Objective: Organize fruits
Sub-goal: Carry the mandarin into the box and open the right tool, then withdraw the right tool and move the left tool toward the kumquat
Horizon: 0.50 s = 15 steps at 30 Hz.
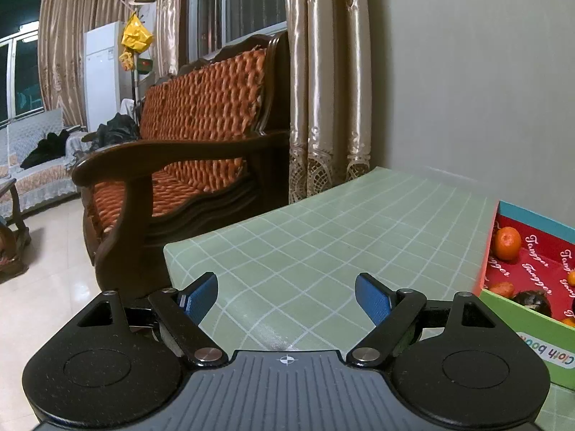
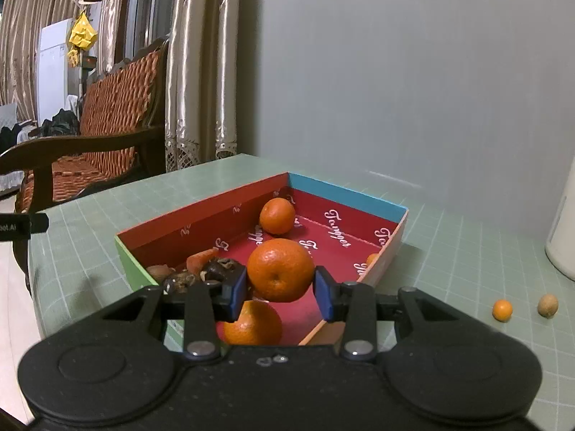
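While my right gripper (image 2: 280, 289) clamps a tangerine (image 2: 280, 269) between its blue pads at centre frame, above the red-lined box (image 2: 201, 217), I see my left gripper (image 1: 286, 296) spread wide with nothing in it over the green table (image 1: 323, 230). Other tangerines sit inside the box; a small orange fruit (image 2: 502, 310) and a brown nut (image 2: 547, 305) lie at lower right.

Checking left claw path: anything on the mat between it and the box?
Left wrist view: only bare green grid mat lies between the open left claw and the box at the right edge. Nothing sits on that stretch.
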Tool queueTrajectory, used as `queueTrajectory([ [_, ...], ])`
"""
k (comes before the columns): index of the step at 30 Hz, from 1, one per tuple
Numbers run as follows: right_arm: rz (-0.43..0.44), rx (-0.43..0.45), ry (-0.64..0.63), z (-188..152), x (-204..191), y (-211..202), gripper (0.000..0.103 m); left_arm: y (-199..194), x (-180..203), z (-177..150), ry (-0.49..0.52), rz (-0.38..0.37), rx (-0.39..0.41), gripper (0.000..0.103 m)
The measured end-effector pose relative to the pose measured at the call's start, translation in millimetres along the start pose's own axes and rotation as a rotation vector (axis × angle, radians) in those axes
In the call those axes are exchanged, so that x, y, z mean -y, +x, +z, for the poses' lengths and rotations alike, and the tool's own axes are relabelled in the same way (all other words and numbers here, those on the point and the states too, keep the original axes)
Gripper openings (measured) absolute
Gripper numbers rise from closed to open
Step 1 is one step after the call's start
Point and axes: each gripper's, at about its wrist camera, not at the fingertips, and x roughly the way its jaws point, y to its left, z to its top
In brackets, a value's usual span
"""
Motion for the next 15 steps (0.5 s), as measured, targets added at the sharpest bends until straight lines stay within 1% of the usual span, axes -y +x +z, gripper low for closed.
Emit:
queueTrajectory([
  [3, -0.006, -0.003, -0.017, -2.4, -2.6, 1.0, 0.042, 0.8, 0.7, -0.2, 0.001, -0.004, -0.003, 0.083],
  [4, -0.007, 0.0, -0.02, -2.5, -3.1, 0.5, 0.045, -0.6, 1.6, -0.7, 0.003, -0.005, -0.002, 0.083],
  [5, -0.009, 0.003, -0.021, -2.2, -3.4, 0.3, 0.052, -1.3, 2.4, -0.9, 0.005, -0.006, 0.0, 0.083],
  [6, -0.011, 0.01, -0.021, -2.0, -3.4, -0.9, 0.056, -1.9, 3.3, -1.2, 0.009, -0.006, 0.002, 0.083],
  [7, -0.016, 0.019, -0.021, -1.9, -3.3, -2.2, 0.065, -2.2, 4.2, -1.4, 0.012, -0.006, 0.002, 0.083],
  [8, -0.023, 0.028, -0.024, -1.6, -3.4, -3.7, 0.068, -2.2, 5.0, -1.7, 0.014, -0.007, 0.001, 0.083],
  [13, -0.03, 0.051, -0.03, 1.3, -3.5, -8.7, 0.069, -4.0, 6.5, -1.3, 0.012, -0.012, -0.003, 0.083],
  [15, -0.035, 0.052, -0.027, 1.5, -2.2, -9.7, 0.072, -5.2, 8.8, -1.2, 0.016, -0.015, -0.003, 0.083],
])
